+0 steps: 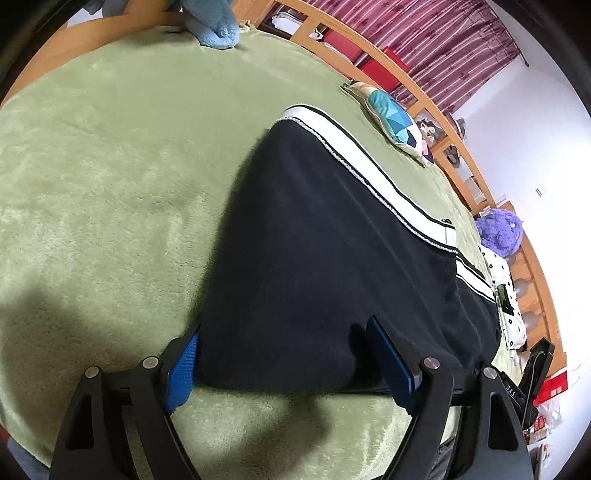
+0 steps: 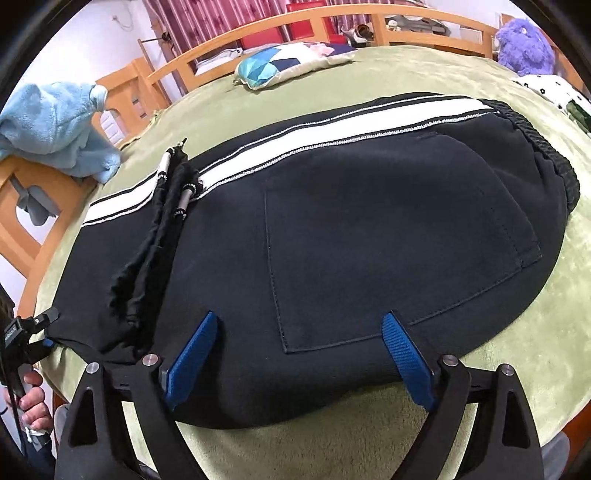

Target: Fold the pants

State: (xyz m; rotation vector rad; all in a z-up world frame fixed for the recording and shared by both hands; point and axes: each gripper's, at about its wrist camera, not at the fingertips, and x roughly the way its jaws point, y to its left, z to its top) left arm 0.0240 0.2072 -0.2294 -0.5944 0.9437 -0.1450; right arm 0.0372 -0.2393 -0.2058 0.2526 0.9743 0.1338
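Observation:
Black pants with a white side stripe lie flat on the green blanket. In the right wrist view the pants show a back pocket, the waistband at the right and a folded leg end at the left. My left gripper is open, its blue pads straddling the near edge of the pants. My right gripper is open too, its pads spread over the near edge by the pocket. Neither holds cloth. The left gripper also shows at the left edge of the right wrist view.
A patterned cushion, a purple plush toy, a spotted white cloth and a light blue towel lie along the bed's edges. A wooden rail borders the far side. Red boxes stand behind it.

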